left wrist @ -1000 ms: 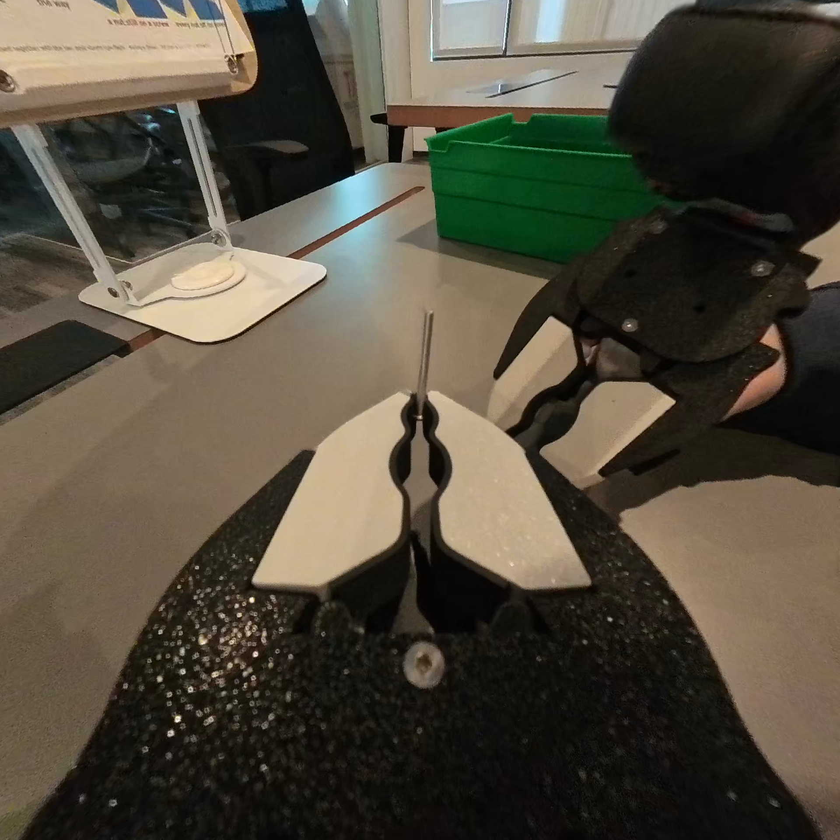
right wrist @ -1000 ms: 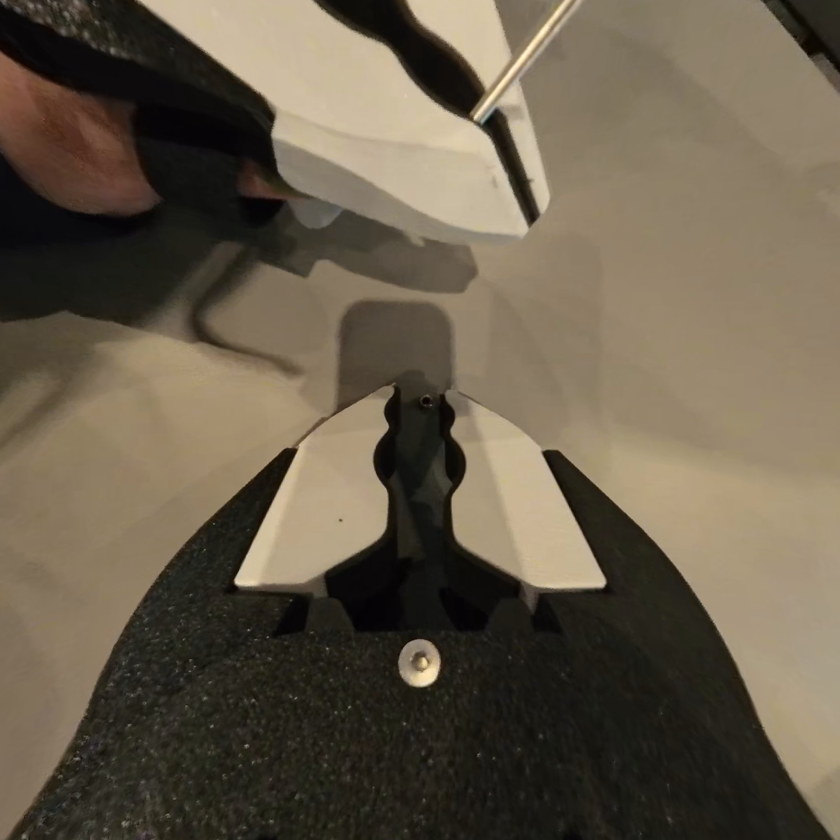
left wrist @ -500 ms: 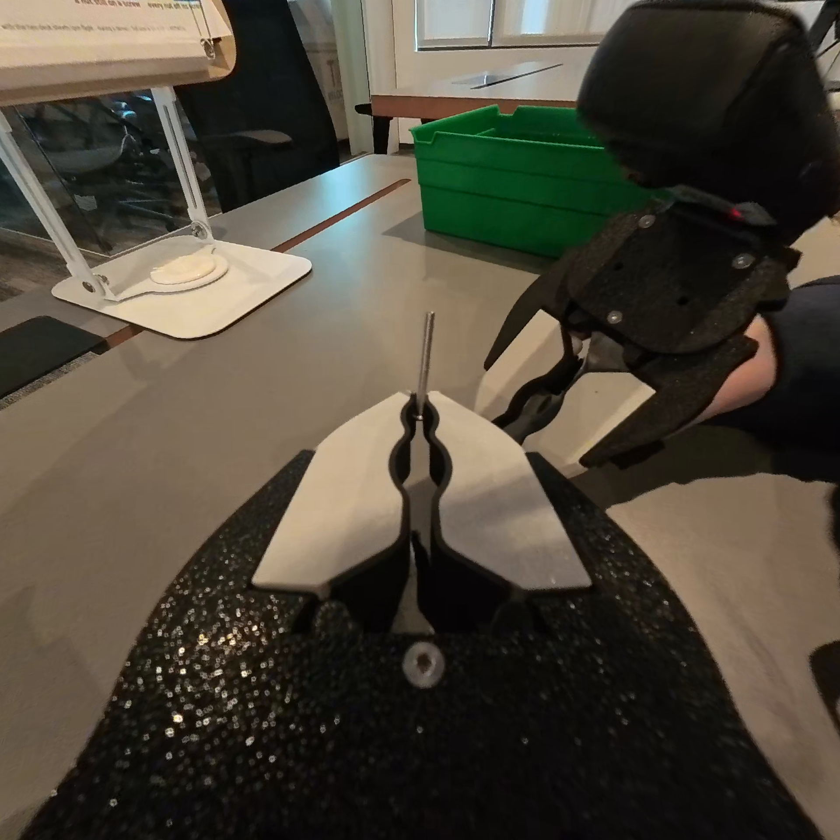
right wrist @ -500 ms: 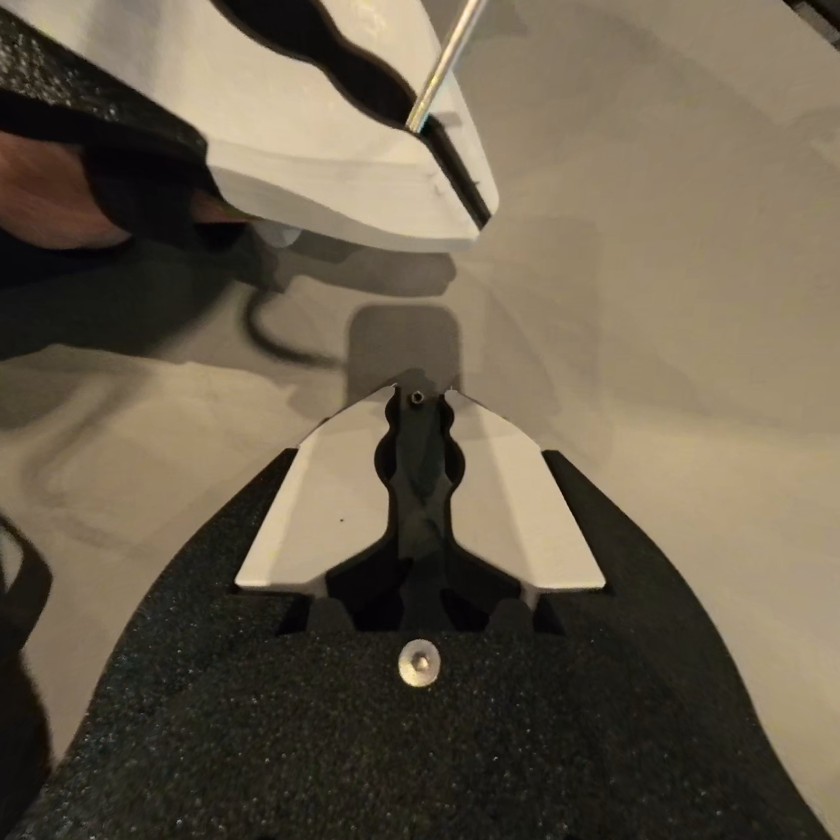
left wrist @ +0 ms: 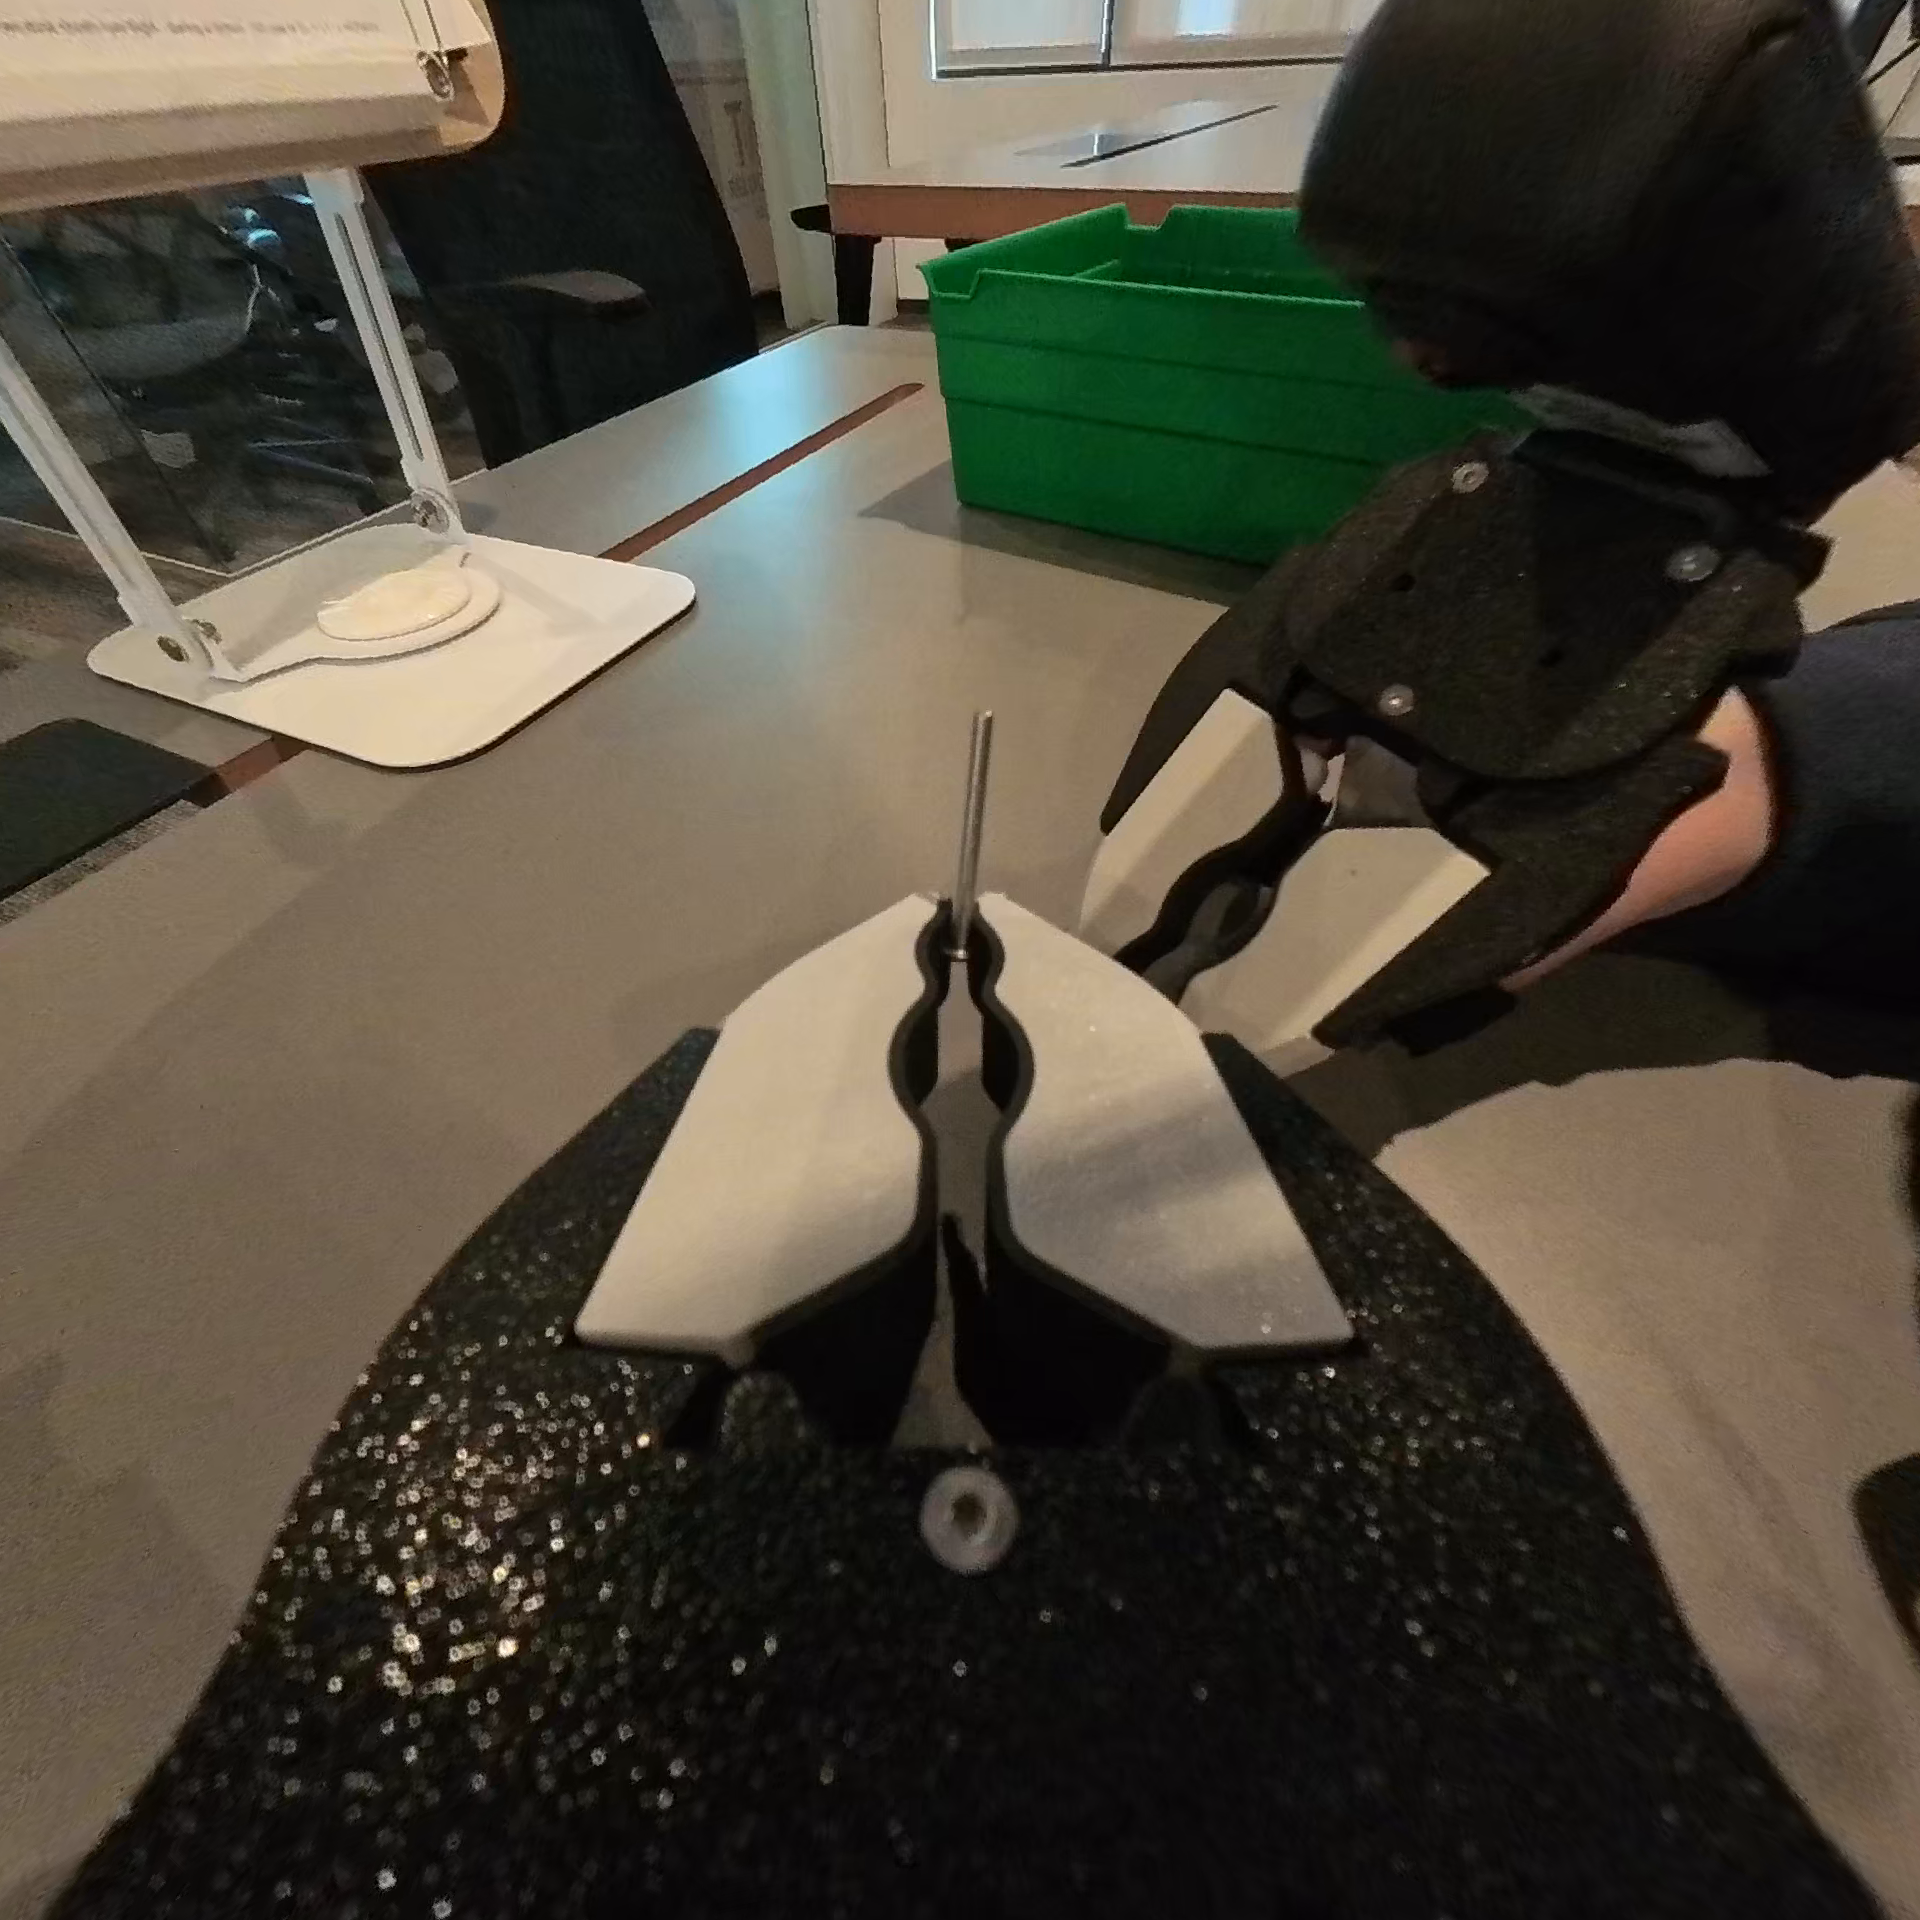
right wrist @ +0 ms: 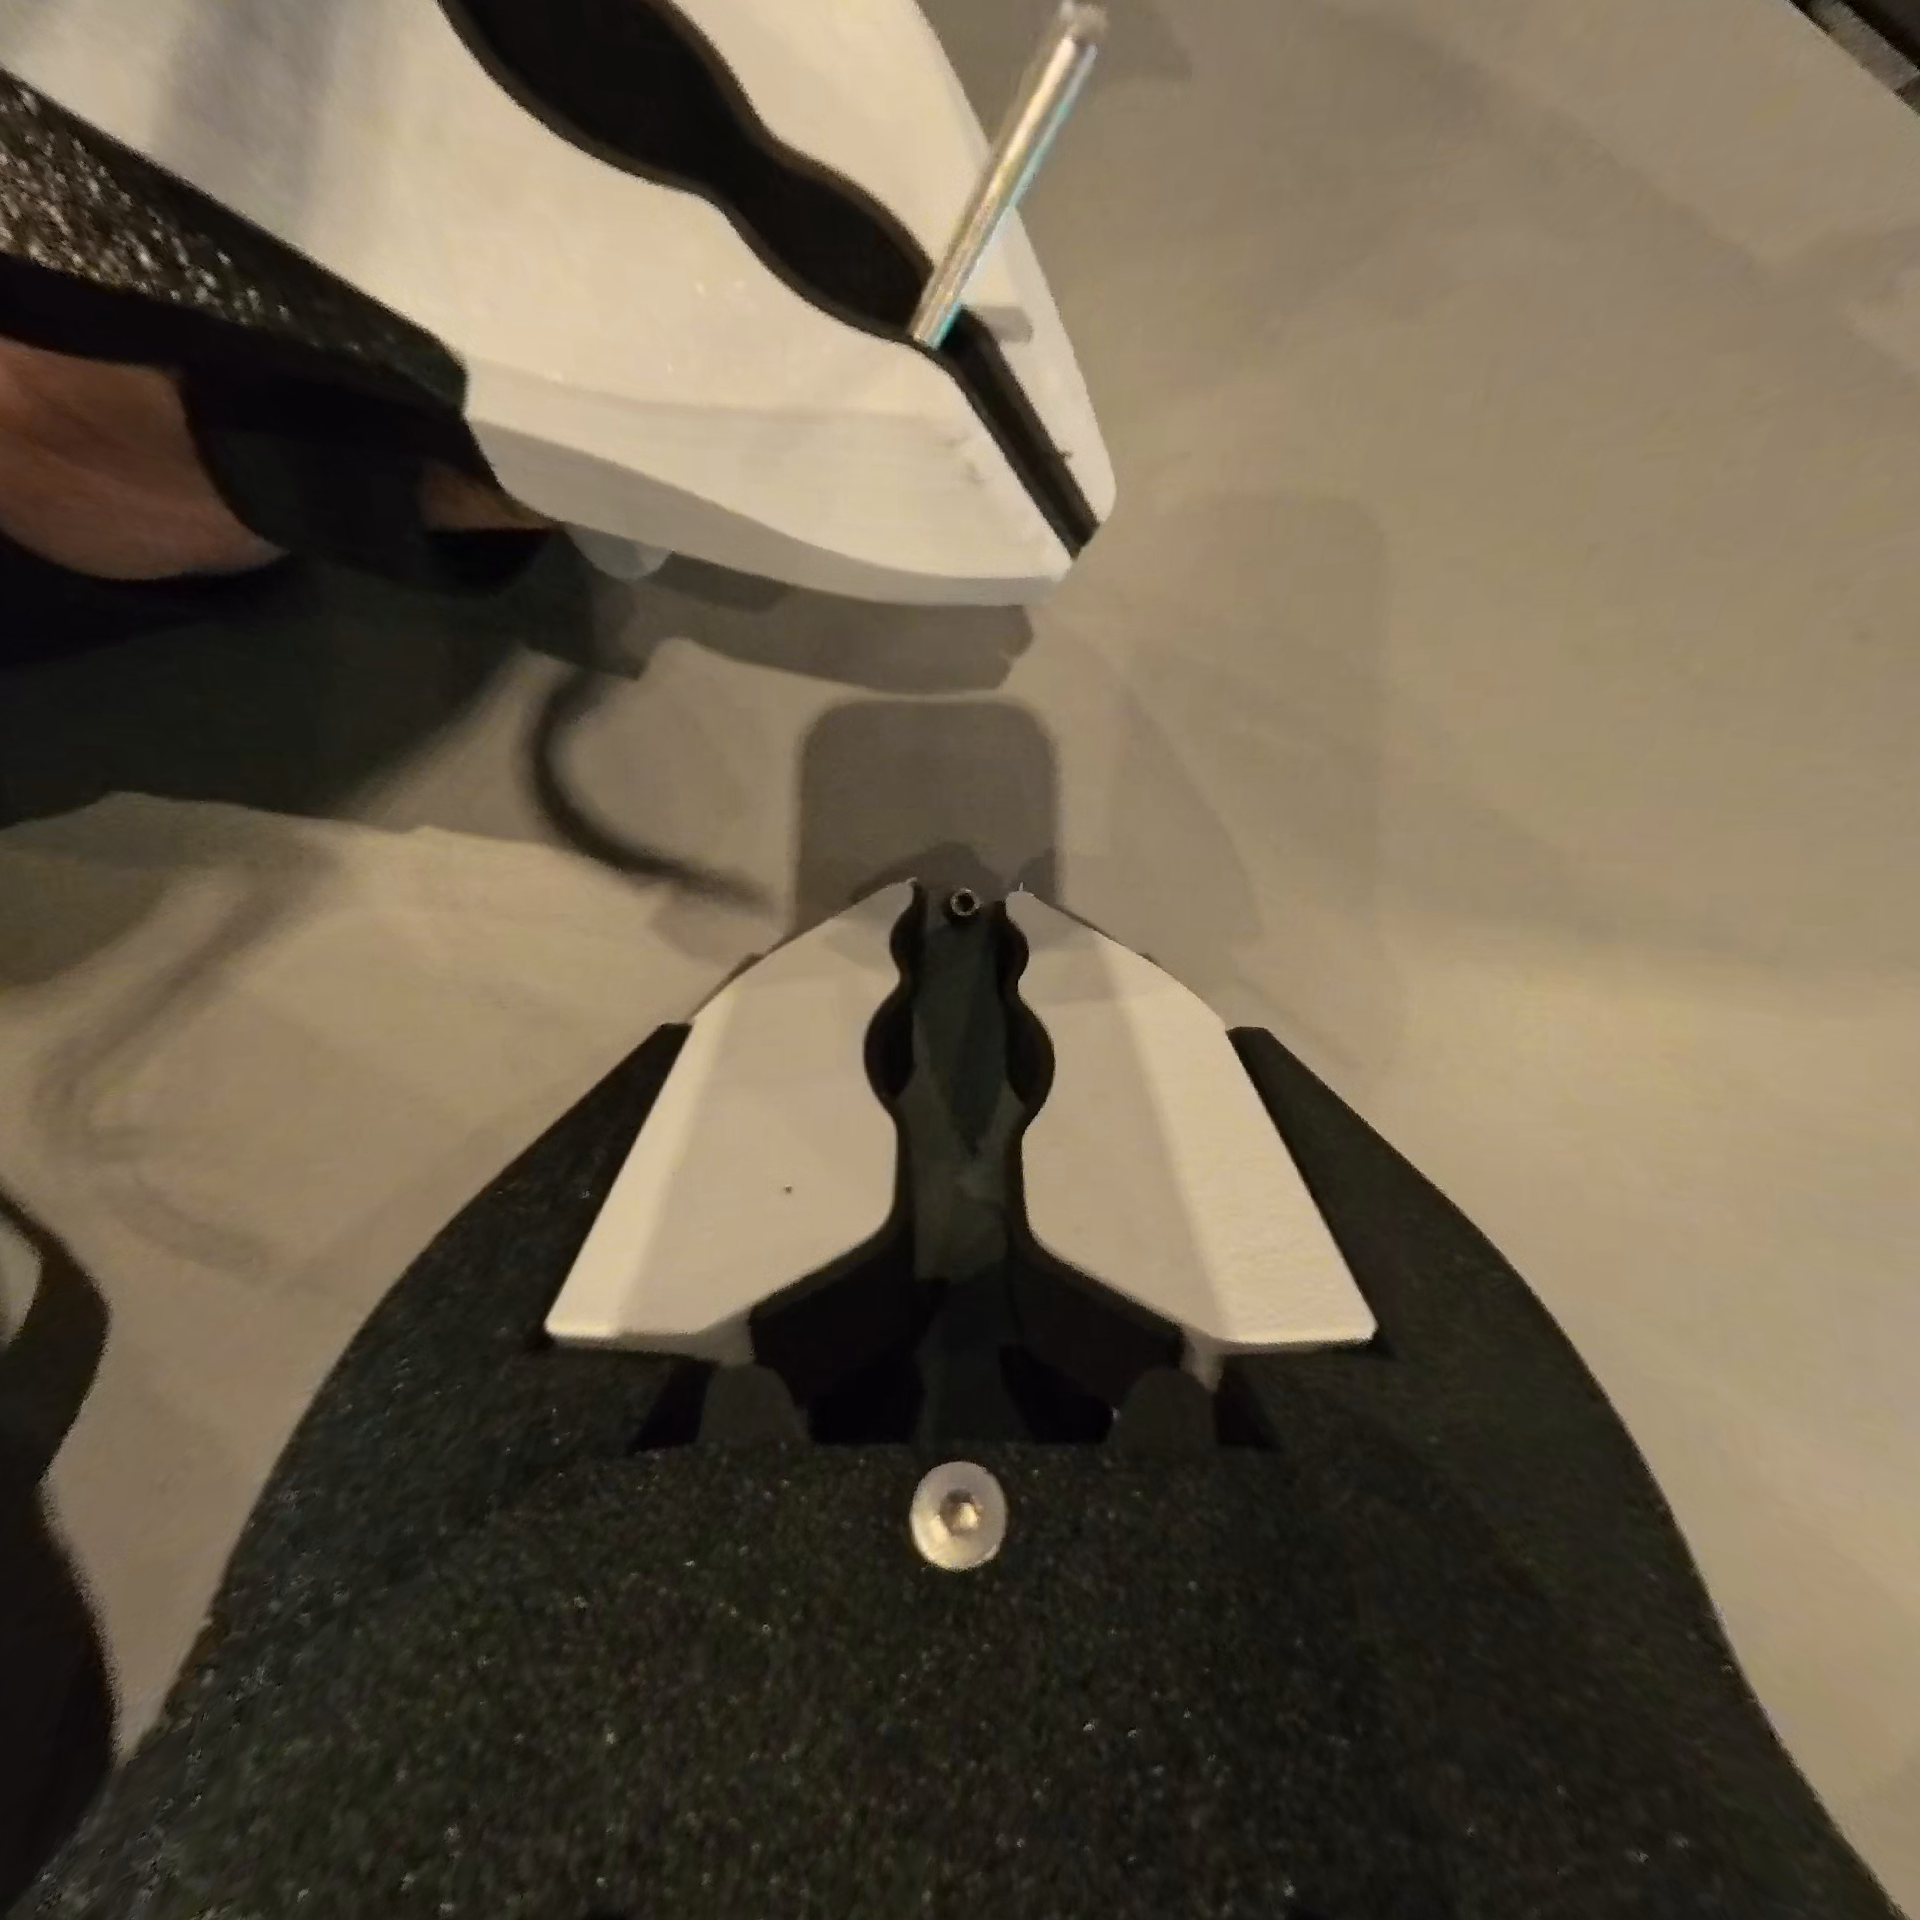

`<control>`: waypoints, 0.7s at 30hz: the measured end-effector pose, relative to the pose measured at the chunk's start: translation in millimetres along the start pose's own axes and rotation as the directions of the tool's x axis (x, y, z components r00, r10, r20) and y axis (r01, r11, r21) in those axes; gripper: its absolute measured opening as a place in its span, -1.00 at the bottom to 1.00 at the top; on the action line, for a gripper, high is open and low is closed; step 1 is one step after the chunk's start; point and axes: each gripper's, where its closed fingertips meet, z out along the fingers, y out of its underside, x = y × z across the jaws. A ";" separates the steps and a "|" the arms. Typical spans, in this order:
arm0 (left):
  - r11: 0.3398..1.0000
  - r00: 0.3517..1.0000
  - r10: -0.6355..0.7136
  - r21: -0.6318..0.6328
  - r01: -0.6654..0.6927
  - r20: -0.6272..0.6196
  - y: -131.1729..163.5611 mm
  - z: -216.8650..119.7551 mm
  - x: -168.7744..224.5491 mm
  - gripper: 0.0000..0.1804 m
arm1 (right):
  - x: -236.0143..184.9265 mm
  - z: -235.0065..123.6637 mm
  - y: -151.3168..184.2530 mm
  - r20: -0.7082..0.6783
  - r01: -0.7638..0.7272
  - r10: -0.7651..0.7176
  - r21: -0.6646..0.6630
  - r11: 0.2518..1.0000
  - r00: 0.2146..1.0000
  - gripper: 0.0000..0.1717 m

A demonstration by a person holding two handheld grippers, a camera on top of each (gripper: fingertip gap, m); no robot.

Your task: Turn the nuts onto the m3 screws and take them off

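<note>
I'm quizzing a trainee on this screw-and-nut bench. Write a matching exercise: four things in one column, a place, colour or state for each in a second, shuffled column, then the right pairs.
Things
1. screw
2. nut
3. bin
4. stand base

Place, colour or state
A. white, flat on the table, far left
B. a tiny ring between the tips of the right gripper
C. green, at the far side of the table
D. upright, clamped in the left gripper, whose jaws are shut on it

Pairs: 1-D, 2-B, 3-C, 4-A
</note>
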 end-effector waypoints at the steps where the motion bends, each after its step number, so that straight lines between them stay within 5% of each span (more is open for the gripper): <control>1: 1.000 1.000 0.001 -0.001 -0.001 -0.001 0.1 0.1 0.2 -0.98 | 0.5 0.0 -0.1 -0.003 0.000 0.000 0.001 1.000 1.000 -0.87; 21: 1.000 1.000 0.015 -0.015 -0.015 -0.005 1.9 1.3 2.0 -0.98 | 0.4 1.0 -0.9 -0.031 0.057 -0.057 0.004 0.998 0.998 -0.96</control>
